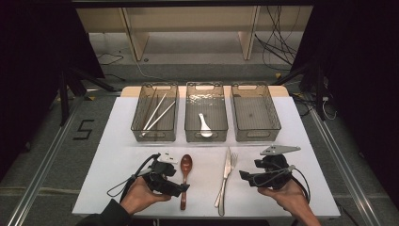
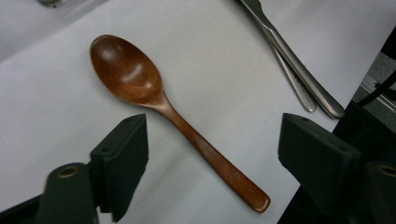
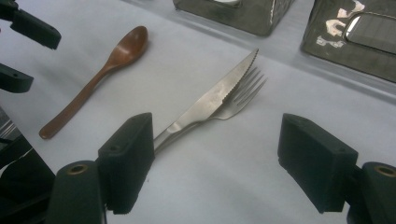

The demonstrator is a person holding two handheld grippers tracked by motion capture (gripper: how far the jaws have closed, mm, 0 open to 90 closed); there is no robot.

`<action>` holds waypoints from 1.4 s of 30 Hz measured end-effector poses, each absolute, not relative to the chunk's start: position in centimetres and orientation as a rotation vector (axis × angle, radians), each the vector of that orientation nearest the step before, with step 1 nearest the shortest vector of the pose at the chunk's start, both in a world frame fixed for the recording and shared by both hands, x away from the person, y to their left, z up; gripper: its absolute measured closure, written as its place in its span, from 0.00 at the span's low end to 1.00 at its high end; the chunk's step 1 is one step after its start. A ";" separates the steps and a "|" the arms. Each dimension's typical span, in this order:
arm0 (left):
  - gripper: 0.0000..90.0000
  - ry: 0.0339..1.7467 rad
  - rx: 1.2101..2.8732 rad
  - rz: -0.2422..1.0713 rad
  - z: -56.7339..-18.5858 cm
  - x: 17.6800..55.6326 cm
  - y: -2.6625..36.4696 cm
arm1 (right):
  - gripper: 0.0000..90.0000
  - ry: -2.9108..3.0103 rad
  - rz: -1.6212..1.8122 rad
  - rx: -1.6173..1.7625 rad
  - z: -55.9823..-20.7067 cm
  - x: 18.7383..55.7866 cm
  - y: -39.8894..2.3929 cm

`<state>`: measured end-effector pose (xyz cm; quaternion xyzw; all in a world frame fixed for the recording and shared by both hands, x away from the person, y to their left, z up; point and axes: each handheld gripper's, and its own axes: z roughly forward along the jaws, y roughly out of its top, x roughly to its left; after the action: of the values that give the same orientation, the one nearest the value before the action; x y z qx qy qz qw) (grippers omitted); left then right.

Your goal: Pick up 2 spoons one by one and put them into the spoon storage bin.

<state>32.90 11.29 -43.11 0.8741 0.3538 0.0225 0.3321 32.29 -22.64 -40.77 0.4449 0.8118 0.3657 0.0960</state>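
My left hand (image 1: 139, 195) at the lower left of the high view, cupping my left gripper (image 1: 181, 188) from below, jaws apart and pointing right, my right hand (image 1: 287, 194) at the lower right, my right gripper (image 1: 244, 176) pointing left, jaws wide apart, nothing pinched

My high view sits above the near edge of the tabletop (image 1: 117, 155), facing forward and down, far enough to take in all the white surface and the floor behind it. My left claw view rides low and close, looking down past its own two black jaws at the wooden spoon (image 2: 154, 105), with the knife (image 2: 292, 60) just beyond that spoon. My right claw view is as near, aimed along the tabletop toward the knife (image 3: 210, 105) and fork (image 3: 245, 88), the wooden spoon off to one side. All three views share the spoon and the knife.
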 end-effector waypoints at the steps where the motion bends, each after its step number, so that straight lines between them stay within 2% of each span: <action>1: 0.36 0.913 2.287 0.050 -43.2 32.8 11.1 | 0.31 2.403 1.080 1.320 -40.8 32.2 -22.7; 5: 0.56 0.862 2.318 0.020 -43.7 32.7 10.3 | 0.31 2.397 1.085 1.319 -40.9 32.0 -22.8; 9: 0.71 0.830 2.361 0.007 -44.3 32.7 9.5 | 0.30 2.390 1.089 1.325 -40.9 31.8 -23.0; 13: 0.83 0.806 2.390 -0.016 -44.7 32.9 8.9 | 0.30 2.377 1.104 1.327 -40.9 31.5 -23.1; 19: 0.95 0.782 2.435 -0.044 -45.7 33.0 8.3 | 0.30 2.388 1.102 1.316 -41.0 31.3 -23.0; 23: 0.98 0.760 2.478 -0.069 -46.2 33.0 8.0 | 0.30 2.399 1.095 1.310 -41.1 31.3 -22.8; 42: 0.98 0.820 2.631 -0.110 -46.5 34.0 9.4 | 0.30 2.392 1.105 1.302 -40.6 31.2 -23.0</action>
<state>34.04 9.45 -46.51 0.9364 0.2918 -0.0391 0.1908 31.22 -22.97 -40.64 0.4409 0.8096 0.3740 0.1012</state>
